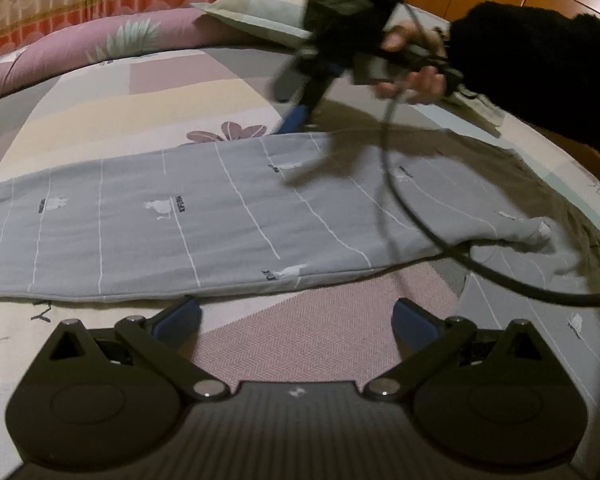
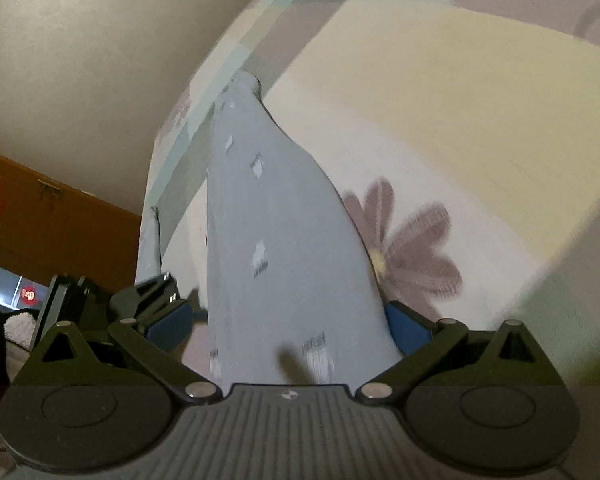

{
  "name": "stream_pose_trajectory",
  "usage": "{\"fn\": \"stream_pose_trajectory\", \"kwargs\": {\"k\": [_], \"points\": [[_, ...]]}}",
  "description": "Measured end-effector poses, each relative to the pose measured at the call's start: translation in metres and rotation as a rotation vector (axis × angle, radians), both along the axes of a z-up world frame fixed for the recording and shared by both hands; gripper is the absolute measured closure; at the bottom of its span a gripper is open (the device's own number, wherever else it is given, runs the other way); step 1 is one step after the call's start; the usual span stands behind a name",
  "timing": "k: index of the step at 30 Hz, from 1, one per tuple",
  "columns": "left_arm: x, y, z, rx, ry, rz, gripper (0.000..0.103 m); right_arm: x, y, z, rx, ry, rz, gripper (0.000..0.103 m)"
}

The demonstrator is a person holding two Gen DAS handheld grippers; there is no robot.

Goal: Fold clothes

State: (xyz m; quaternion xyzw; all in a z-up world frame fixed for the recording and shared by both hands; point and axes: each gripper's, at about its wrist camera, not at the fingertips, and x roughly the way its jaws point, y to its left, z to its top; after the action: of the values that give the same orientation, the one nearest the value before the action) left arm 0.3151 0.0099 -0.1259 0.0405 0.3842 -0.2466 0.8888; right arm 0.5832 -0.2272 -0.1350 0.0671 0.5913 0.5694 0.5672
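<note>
Left tool (image 1: pixel 296 320) wide open, empty; right tool (image 2: pixel 288 326) open astride grey trousers (image 1: pixel 204 216), lying left-right.

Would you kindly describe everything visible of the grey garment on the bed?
The grey garment looks like soft cotton with thin white lines and small white printed motifs. It lies flat as a long band across the patchwork bedsheet, somewhat rumpled at its right end. A black cable hangs across it. The right gripper, jaws open, is at its far edge; the left gripper hovers open near its near edge.
</note>
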Motion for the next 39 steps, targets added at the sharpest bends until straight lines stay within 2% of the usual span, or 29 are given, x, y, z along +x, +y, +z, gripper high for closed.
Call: {"fn": "stream_pose_trajectory", "kwargs": {"k": [3, 11, 16, 19, 22, 24, 26, 27, 30, 39], "points": [[0.001, 0.003, 0.001, -0.018, 0.006, 0.004, 0.001, -0.008, -0.022, -0.001, -0.001, 0.041, -0.023, 0.000], [0.000, 0.001, 0.001, -0.013, 0.004, 0.007, 0.001, 0.000, 0.026, -0.007, 0.074, 0.054, 0.059, 0.000], [0.001, 0.004, 0.000, -0.028, 0.003, 0.007, 0.001, 0.003, 0.007, -0.008, 0.031, 0.031, 0.019, 0.029], [0.001, 0.003, 0.000, -0.019, 0.004, 0.009, 0.001, 0.008, 0.007, -0.011, 0.007, 0.033, 0.014, 0.040], [0.000, 0.002, 0.004, -0.009, 0.014, 0.015, 0.001, 0.008, 0.010, -0.009, -0.020, 0.019, 0.017, 0.044], [-0.001, 0.003, 0.008, 0.000, 0.009, 0.017, 0.001, -0.001, 0.014, -0.002, -0.042, -0.042, 0.066, 0.046], [-0.002, 0.005, 0.012, 0.015, -0.001, 0.029, 0.001, 0.002, 0.015, -0.003, -0.088, -0.077, 0.056, 0.071], [-0.002, 0.006, 0.014, 0.024, -0.006, 0.038, 0.001, 0.003, 0.016, -0.004, -0.124, -0.107, 0.044, 0.103], [-0.004, 0.010, 0.021, 0.023, -0.022, 0.050, 0.001, -0.002, 0.014, -0.003, -0.132, -0.156, 0.035, 0.103], [-0.008, 0.009, 0.033, 0.010, -0.050, 0.031, 0.001, -0.026, 0.028, 0.030, -0.199, -0.398, 0.064, 0.100]]}}
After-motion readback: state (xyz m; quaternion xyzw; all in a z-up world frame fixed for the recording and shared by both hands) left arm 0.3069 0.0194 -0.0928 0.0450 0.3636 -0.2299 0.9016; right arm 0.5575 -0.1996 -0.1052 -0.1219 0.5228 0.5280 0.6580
